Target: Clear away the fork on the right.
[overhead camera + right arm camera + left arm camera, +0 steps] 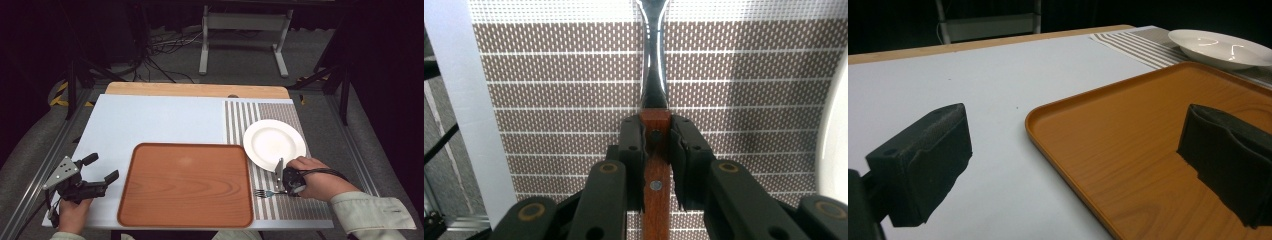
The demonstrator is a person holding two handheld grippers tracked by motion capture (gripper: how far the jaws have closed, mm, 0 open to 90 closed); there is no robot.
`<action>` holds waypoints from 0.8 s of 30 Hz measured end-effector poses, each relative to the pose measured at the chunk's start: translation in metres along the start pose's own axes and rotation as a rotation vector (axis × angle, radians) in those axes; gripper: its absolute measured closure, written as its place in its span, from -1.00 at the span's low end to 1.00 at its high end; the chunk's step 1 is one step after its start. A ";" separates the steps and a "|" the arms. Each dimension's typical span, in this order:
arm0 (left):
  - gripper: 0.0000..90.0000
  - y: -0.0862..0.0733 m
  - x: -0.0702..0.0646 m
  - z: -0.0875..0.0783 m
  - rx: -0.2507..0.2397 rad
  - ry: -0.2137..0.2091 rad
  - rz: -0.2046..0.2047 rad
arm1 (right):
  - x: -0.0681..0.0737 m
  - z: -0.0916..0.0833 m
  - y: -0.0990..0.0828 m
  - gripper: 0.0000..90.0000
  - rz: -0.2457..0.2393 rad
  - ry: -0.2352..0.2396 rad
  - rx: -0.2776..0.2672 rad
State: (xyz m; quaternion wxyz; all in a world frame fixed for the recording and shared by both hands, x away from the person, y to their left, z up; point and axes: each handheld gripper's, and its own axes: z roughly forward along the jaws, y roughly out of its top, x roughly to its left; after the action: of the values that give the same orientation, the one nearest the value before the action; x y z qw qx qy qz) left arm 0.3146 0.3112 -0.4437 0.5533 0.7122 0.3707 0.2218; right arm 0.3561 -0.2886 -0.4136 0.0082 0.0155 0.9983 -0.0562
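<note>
The fork's wooden handle, pinched by the right gripper; left gripper gapes wide.

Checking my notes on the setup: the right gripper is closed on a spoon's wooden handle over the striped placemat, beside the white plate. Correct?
Not a spoon: the right gripper is closed on a fork; the high view shows its tines. The rest holds: wooden handle, striped placemat, white plate beside it.

The left gripper hovers low over a table covered in a pale blue mat, its two black jaws wide apart with nothing between them. One jaw hangs over the mat, the other over an orange wooden tray. A white plate sits on a striped placemat by the far edge.
</note>
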 end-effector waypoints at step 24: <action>-0.97 0.000 0.000 0.000 -0.001 0.000 -0.001 | 0.002 -0.048 -0.002 0.74 0.073 -0.067 -0.139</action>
State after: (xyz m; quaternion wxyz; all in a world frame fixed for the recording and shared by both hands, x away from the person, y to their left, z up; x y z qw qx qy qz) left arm 0.3145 0.3113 -0.4435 0.5536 0.7118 0.3711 0.2217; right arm 0.3528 -0.2853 -0.3660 0.0446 0.0495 0.9977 0.0132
